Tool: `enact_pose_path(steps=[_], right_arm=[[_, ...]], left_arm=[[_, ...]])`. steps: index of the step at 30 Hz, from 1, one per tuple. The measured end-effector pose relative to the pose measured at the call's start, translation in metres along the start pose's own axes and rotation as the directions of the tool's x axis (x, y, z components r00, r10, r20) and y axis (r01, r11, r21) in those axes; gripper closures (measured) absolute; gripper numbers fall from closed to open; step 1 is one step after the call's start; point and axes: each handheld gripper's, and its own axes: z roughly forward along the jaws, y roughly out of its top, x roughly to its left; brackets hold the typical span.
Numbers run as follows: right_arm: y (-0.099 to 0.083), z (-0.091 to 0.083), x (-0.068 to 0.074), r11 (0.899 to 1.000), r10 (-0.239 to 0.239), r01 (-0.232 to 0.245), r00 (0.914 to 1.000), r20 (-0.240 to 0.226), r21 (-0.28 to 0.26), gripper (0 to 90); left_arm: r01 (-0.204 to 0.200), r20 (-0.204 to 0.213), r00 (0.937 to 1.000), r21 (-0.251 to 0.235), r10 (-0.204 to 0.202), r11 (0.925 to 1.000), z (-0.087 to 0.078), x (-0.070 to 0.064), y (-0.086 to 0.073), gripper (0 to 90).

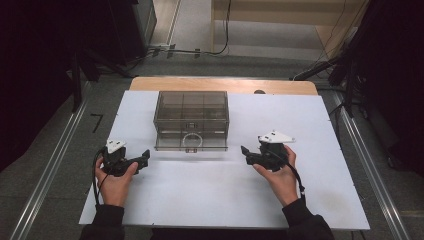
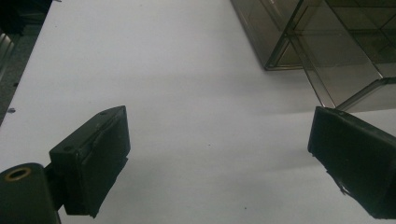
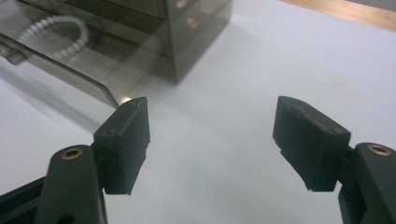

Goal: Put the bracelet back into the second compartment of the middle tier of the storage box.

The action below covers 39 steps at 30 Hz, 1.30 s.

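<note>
high view first: my left gripper and my right gripper sit low over the white table, one on each side, both pointing inward, both with jaws spread wide and nothing held. between and just beyond them stands the smoky clear drawer box, its bottom drawer pulled out toward me with a beaded bracelet lying in it. the drawer's long axis runs left to right, across my reach. in the right gripper view the bracelet lies ahead and to the left of my spread jaws, and i judge the right gripper a little nearer it. the left gripper view catches the box's near corner ahead and to the right.
</note>
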Motion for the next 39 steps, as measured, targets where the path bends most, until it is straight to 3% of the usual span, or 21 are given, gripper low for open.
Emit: enact_pose_path(steps=[2, 4, 5, 10, 13, 21, 39], right_arm=[[-0.008, -0.007, -0.01, 1.0, 0.003, -0.004, 0.9993, 0.037, 0.003, 23.1], [-0.01, -0.009, -0.013, 1.0, 0.01, -0.01, 0.999, 0.043, 0.004, 22.7], [-0.017, -0.015, -0.021, 1.0, 0.017, -0.018, 0.9976, 0.067, 0.01, 21.9], [-0.028, -0.024, -0.035, 0.999, 0.036, -0.039, 0.9951, 0.092, 0.029, 20.4], [-0.039, -0.034, -0.05, 0.998, 0.05, -0.055, 0.9903, 0.13, 0.038, 19.9], [-0.055, -0.045, -0.068, 0.996, 0.073, -0.081, 0.9823, 0.173, 0.044, 19.0], [-0.092, -0.074, -0.114, 0.986, 0.138, -0.157, 0.952, 0.273, 0.051, 18.2]], left_arm=[[0.001, 0.0, 1.0, 0.0, -0.001, 1.0, 0.0, 0.0, 0.0, 5.7], [0.004, 0.0, 1.0, 0.0, -0.004, 1.0, -0.001, 0.0, 0.0, 5.7], [0.004, 0.0, 1.0, 0.0, -0.004, 1.0, -0.001, 0.0, 0.0, 5.7], [0.007, 0.0, 1.0, -0.004, -0.007, 1.0, -0.001, 0.0, 0.0, 5.7], [0.006, -0.001, 1.0, -0.004, -0.006, 1.0, -0.001, -0.001, 0.0, 5.7], [0.003, 0.005, 1.0, -0.002, -0.003, 1.0, -0.002, -0.004, -0.001, 5.7], [-0.001, 0.004, 1.0, -0.011, 0.001, 0.9999, -0.002, -0.004, -0.001, 5.7]])
